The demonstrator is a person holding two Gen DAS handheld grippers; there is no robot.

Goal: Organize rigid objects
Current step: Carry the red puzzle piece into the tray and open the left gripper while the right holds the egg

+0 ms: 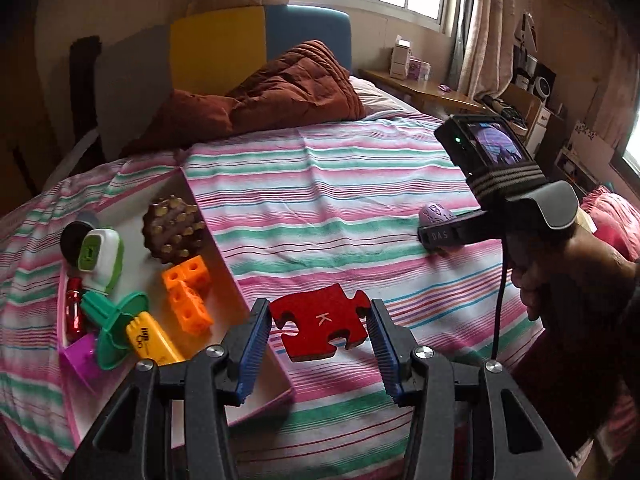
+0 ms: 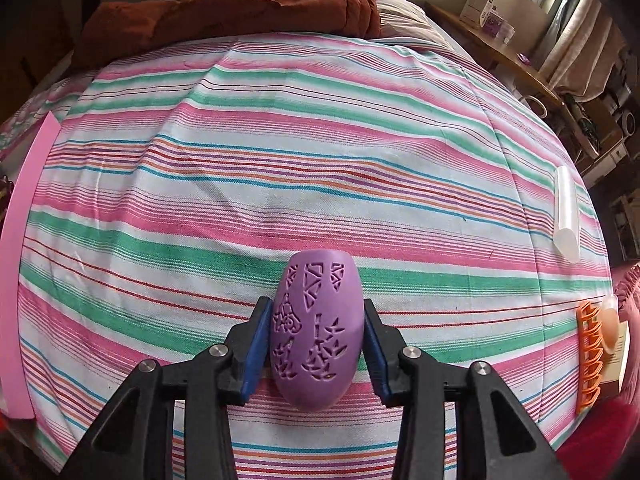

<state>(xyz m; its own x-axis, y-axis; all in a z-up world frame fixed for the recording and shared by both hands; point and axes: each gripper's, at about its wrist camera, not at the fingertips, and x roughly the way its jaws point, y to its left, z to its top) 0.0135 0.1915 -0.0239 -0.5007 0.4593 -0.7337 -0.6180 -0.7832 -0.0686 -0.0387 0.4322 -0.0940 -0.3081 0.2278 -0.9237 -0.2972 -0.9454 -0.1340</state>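
Observation:
My left gripper (image 1: 318,326) is shut on a red puzzle piece (image 1: 320,322) marked K and holds it above the striped bed, just right of the pink-rimmed box (image 1: 260,364). The box holds an orange block (image 1: 188,294), a brown studded disc (image 1: 173,229), a green-and-white gadget (image 1: 100,256) and other toys. My right gripper (image 2: 316,340) is shut on a purple egg-shaped shell (image 2: 318,330) with cut-out patterns, low over the bed. That shell also shows in the left wrist view (image 1: 434,214), at the right gripper's tip.
A brown quilt (image 1: 272,92) lies at the head of the bed. A clear plastic tube (image 2: 567,216) and an orange comb-like piece (image 2: 589,360) lie at the bed's right side. The box's pink rim (image 2: 20,260) shows at the far left. A wooden desk (image 1: 424,88) stands beyond.

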